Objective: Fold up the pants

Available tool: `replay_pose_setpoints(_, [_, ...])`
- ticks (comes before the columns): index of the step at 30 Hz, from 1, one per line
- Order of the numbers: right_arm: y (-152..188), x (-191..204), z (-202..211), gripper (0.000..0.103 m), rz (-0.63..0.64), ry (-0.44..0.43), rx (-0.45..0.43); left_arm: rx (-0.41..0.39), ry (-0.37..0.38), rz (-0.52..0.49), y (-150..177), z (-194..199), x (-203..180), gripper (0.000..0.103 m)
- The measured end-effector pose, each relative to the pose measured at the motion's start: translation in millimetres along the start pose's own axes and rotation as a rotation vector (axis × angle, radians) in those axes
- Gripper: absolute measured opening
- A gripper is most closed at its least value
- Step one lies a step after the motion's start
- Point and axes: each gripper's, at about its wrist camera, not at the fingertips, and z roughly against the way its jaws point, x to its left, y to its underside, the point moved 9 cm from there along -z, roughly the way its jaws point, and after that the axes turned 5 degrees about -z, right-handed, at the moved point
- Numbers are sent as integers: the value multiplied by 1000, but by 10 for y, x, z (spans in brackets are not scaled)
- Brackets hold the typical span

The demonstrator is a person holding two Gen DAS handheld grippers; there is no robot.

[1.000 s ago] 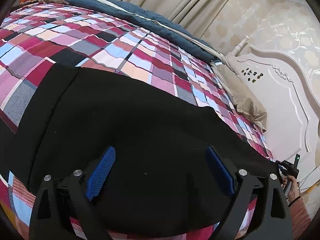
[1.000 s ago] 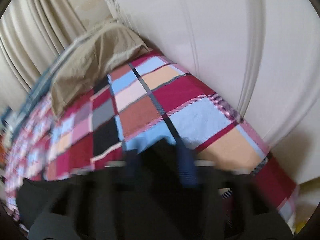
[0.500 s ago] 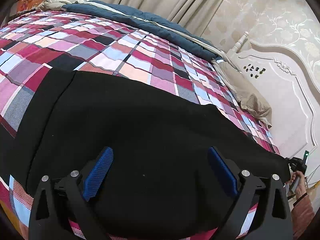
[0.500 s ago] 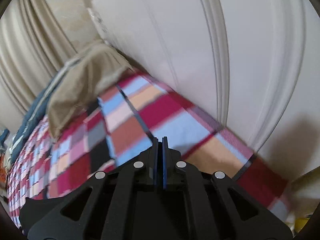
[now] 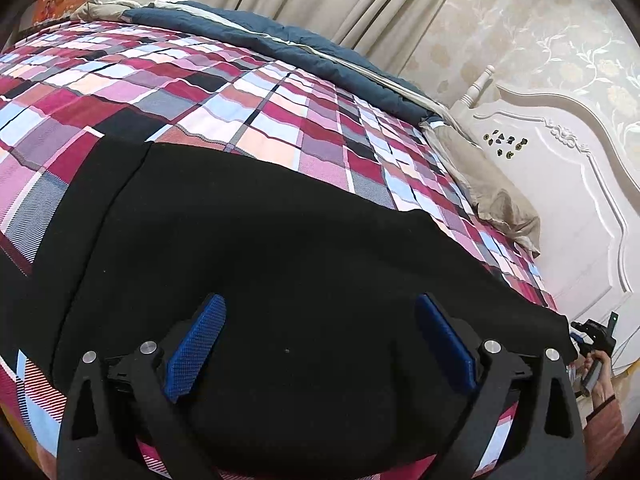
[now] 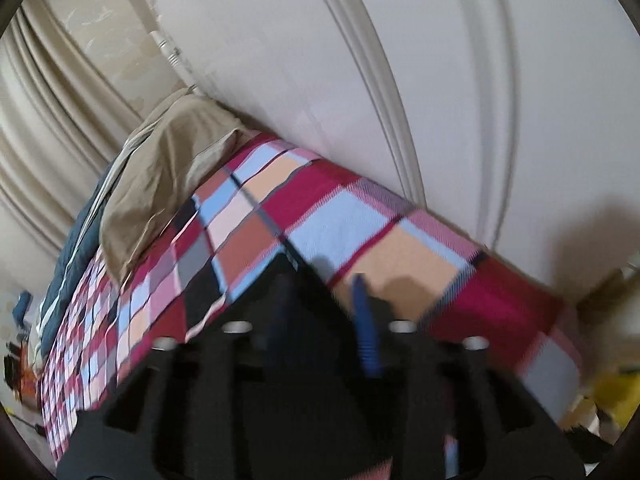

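Two grippers work at the black fabric pants, which lie spread flat across the plaid red, pink and blue bedspread near its front edge. Left gripper hovers over the cloth with blue pads wide apart, holding nothing; right gripper is blurred — its pads appear parted around a pointed tip of black cloth, though I cannot tell for sure. Judged step: taking hold for a fold. Next comes a firm pinch at both ends. Open bedspread beyond gives room — the white headboard stands close on the right.
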Motion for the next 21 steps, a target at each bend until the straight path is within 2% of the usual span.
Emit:
replay_pose_setpoints(4, [88, -186, 148, 63, -36, -28, 44, -1, 13, 14, -3, 34, 3, 95])
replay_pose_setpoints(7, [163, -322, 142, 66, -58, -45, 117, -1, 14, 20, 1, 78, 3, 95])
replay_pose_setpoints(10, [251, -306, 105, 75, -38, -87, 171, -13, -21, 10, -13, 159, 17, 95])
replay_pose_setpoints(13, [317, -238, 69, 78, -33, -125, 203, -47, -40, -1, -72, 275, 29, 95])
replay_pose_setpoints(14, [364, -179, 46, 79, -30, -158, 234, -60, -44, -9, -116, 314, 35, 95])
replay_pose_setpoints(15, [403, -136, 22, 79, -9, -154, 253, -64, -46, -13, -138, 324, 44, 95])
replay_pose_setpoints(16, [450, -85, 1, 76, 47, -123, 270, -66, -49, -16, -160, 328, 61, 95])
replay_pose_setpoints(18, [495, -53, -21, 58, 114, -53, 280, -55, -49, -6, -191, 293, 128, 95])
replay_pose_setpoints(19, [509, -53, -25, 40, 132, -22, 287, -45, -38, 4, -190, 264, 151, 95])
replay_pose_setpoints(20, [525, -33, -23, 20, 128, -35, 301, -26, -28, 18, -179, 213, 189, 95])
replay_pose_setpoints(21, [551, 8, -22, 19, 112, -78, 325, -5, -25, 33, -156, 158, 232, 95])
